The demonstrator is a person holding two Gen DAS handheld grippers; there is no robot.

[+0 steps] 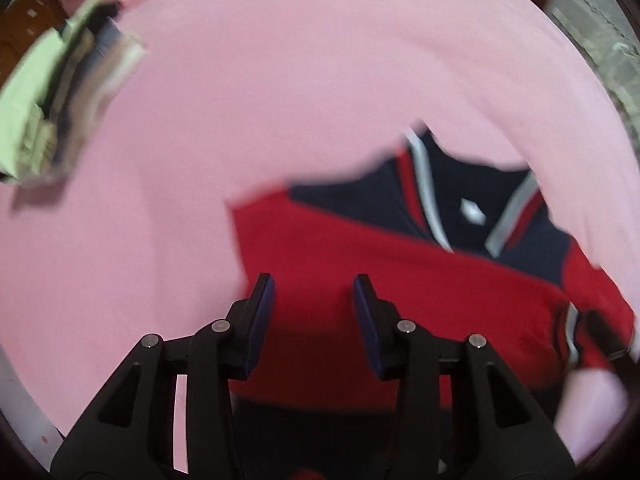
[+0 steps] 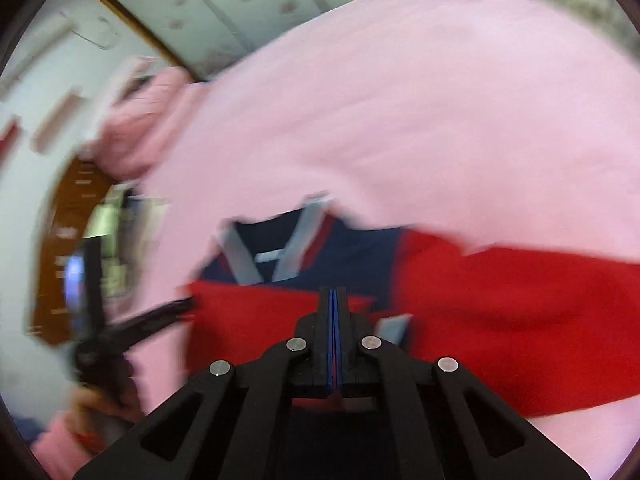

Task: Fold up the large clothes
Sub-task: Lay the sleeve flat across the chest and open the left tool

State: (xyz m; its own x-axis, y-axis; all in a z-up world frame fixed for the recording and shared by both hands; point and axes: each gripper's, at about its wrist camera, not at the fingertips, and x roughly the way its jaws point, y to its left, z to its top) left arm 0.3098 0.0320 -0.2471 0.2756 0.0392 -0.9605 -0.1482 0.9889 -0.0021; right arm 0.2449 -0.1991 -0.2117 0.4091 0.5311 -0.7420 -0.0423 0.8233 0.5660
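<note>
1. The red and navy shirt [image 1: 400,280] is what I am folding. It lies collar-up on the pink bedsheet [image 1: 280,100], directly ahead of and beneath my left gripper [image 1: 314,292], with the navy yoke and grey-striped collar on the far side of its fingers.
2. My left gripper stands wide, nothing between its blue pads [image 1: 262,320]. It hovers over the shirt's left red edge, and I judge it is placed there to take that side next.
3. My right gripper [image 2: 333,300] has its fingers pressed together. Red cloth sits right at the tips, but motion blur and the closed pads keep me from seeing whether fabric is pinched between them, so I cannot tell.
4. From the right wrist view the shirt [image 2: 500,320] spreads ahead and to the right of the fingers, its collar just beyond the tips. The sleeve side runs off rightward, which suggests this end is being drawn across for a fold.
5. Far to the left of the right gripper, the other tool [image 2: 120,328] shows as a dark blur at the shirt's edge.
6. Ahead-left of my left gripper, well apart from the shirt, a stack of folded clothes [image 1: 60,100] rests on the sheet, probably the finished pile.
7. Both views are smeared, so the rig is moving fast; I read the fold as only beginning.
</note>
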